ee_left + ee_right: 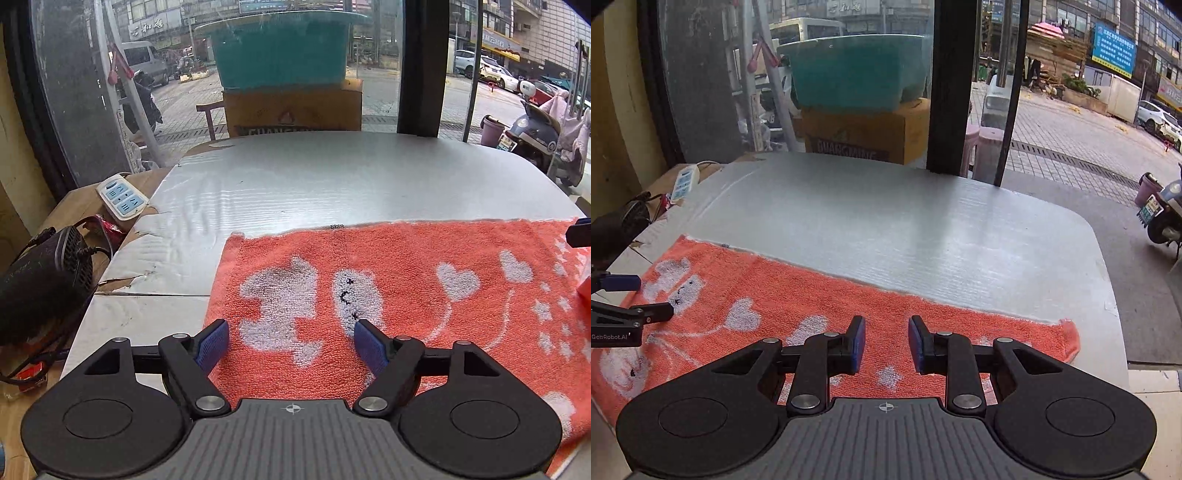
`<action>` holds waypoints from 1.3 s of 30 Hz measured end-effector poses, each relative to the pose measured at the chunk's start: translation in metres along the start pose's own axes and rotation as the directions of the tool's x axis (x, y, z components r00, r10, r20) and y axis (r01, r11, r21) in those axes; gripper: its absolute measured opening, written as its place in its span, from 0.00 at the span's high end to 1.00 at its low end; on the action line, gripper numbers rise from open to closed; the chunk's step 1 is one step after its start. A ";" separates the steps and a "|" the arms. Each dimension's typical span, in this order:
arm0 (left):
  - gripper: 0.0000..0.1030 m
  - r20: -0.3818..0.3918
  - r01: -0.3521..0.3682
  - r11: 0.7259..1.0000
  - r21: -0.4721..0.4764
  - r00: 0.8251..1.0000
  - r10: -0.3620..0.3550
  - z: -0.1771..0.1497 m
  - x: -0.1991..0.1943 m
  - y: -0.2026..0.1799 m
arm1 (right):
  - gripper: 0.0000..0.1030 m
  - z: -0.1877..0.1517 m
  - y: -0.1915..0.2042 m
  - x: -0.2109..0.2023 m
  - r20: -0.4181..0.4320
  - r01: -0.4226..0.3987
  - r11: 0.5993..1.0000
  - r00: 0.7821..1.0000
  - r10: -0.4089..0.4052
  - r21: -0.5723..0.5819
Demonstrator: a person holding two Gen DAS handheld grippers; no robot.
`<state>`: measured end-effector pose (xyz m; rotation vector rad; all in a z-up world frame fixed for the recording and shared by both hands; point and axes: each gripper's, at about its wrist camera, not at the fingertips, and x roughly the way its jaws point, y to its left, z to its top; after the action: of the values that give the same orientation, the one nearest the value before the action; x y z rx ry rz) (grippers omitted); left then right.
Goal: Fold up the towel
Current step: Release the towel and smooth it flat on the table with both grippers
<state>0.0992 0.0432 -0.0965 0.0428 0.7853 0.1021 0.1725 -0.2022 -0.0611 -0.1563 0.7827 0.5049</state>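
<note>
An orange towel (pixel 406 280) with white hearts and figures lies spread flat along the near side of a silver-grey table (pixel 314 177). My left gripper (pixel 291 341) is open above the towel's left part, with nothing between its blue pads. In the right wrist view the towel (pixel 812 306) stretches from left to right, and my right gripper (pixel 886 343) is open above its right part, near the front edge. The left gripper's fingers (pixel 620 282) show at the left edge of that view. A dark tip of the right gripper (pixel 580 232) shows at the left view's right edge.
A white power strip (pixel 122 197) and a black charger (pixel 40 280) with cables sit on a wooden ledge left of the table. Behind the table is a glass window with a dark frame post (pixel 953 85), a teal tub (pixel 280 48) and a cardboard box (pixel 291 110).
</note>
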 end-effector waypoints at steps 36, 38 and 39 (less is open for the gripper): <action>0.22 -0.023 -0.027 0.990 0.140 0.999 0.031 -0.062 -0.058 0.003 | 0.74 -0.139 -0.056 -0.105 -0.013 0.266 0.946 0.963 -0.268 0.188; 0.22 -0.025 -0.027 0.992 0.124 0.999 0.030 -0.062 -0.059 0.006 | 0.74 -0.142 -0.050 -0.101 -0.004 0.285 0.946 0.958 -0.288 0.152; 0.22 -0.026 -0.027 0.993 0.115 0.999 0.030 -0.062 -0.060 0.007 | 0.74 -0.143 -0.050 -0.102 -0.006 0.285 0.946 0.958 -0.288 0.154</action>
<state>0.0125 0.0439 -0.0979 0.1617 0.8175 0.0845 0.0454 -0.3291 -0.0925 -0.1205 0.7639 0.1688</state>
